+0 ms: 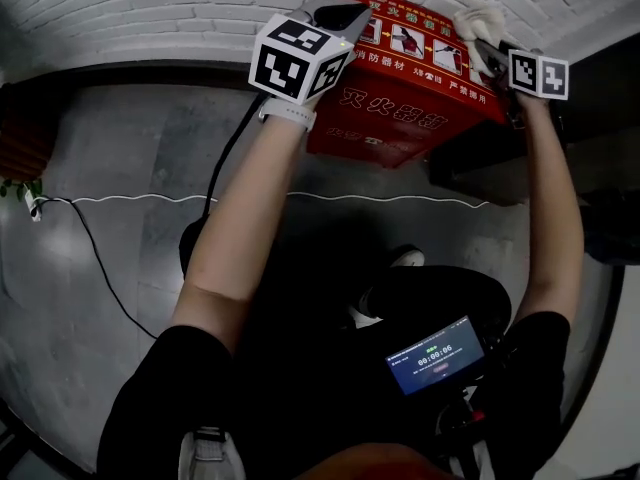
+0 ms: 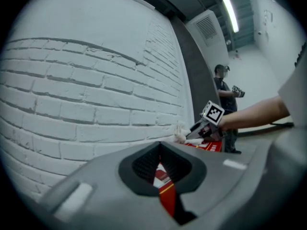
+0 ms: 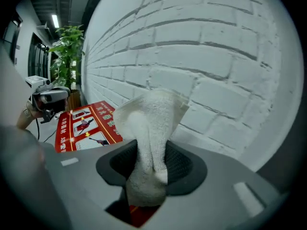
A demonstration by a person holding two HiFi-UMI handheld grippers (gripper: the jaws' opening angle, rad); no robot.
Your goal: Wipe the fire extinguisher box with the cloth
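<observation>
Head view shows the fire extinguisher box (image 1: 400, 108) on the floor (image 1: 120, 158), its back against the white brick wall (image 1: 150, 8). The right hand-held gripper (image 1: 488, 50) is clamped on the cloth (image 1: 480, 20), whose bunched end sits at the right rear corner of the box's top, close to the wall. The left hand-held gripper (image 1: 342, 13) hangs over the top's left end; its jaws are all but together, with nothing between them.

Wiping seems under way on the top. No wet or clean track shows, so how much is done cannot be told. The front face and the sides likely remain.

A white cable (image 1: 250, 199) and a black cable (image 1: 100, 258) cross the floor near the box. In the right gripper view a potted plant (image 3: 69, 47) stands farther along the wall. The wall crowds the cloth at the rear edge.
</observation>
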